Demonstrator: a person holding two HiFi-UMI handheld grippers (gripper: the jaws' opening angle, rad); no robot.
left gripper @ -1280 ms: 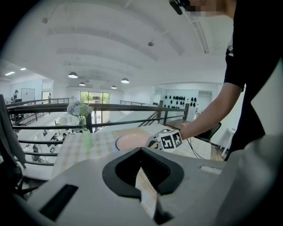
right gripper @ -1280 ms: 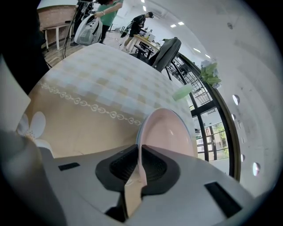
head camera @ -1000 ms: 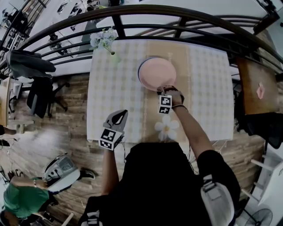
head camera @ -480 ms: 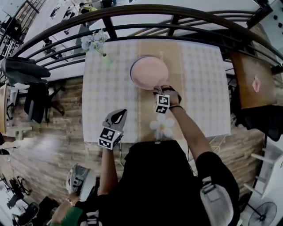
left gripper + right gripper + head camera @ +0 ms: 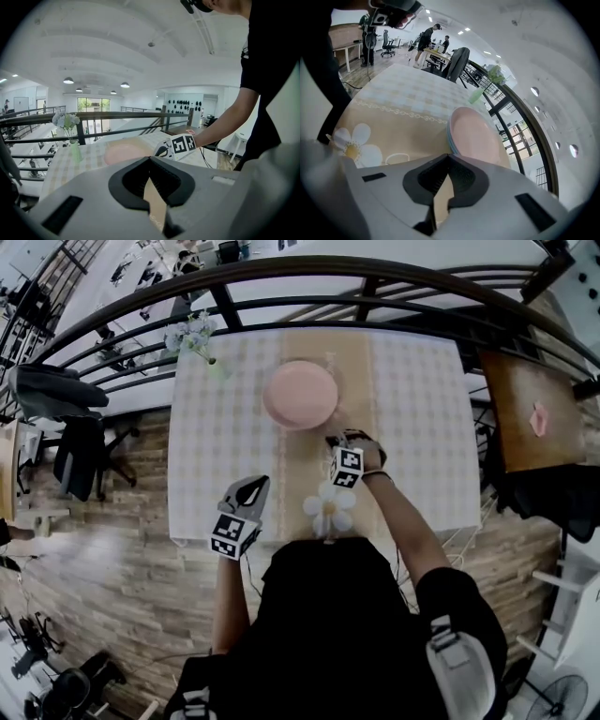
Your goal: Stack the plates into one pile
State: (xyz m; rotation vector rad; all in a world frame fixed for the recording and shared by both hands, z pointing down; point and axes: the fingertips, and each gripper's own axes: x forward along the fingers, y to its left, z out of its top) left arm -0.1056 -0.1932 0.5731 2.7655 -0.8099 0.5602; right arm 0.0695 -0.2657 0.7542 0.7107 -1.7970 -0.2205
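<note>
Vase (image 5: 217,369): pale green glass, upper left corner of the tabletop (image 5: 422,427); it holds a bunch of white and bluish flowers (image 5: 190,334).
Pile of plates (image 5: 300,395): upper centre of the head view, resting on the beige runner (image 5: 305,465) down the middle of the checked cloth.
Pile's look: round, a plain pink plate on top; the right gripper view shows pale blue rims beneath it.
Markings: black-and-white square patterns on each tool's cube; a white daisy print (image 5: 328,507) on the runner near the lower edge.
Right tool (image 5: 334,439): just beside the pile's lower right rim; its jaws have just been closing and now stand pressed together, with nothing between them.
Left tool (image 5: 255,482): lower left, at the tabletop's near edge, well apart from the pile; jaws pressed together, nothing in them.
Railing (image 5: 281,277): dark bars curving across the top of the frame, behind the tabletop.
</note>
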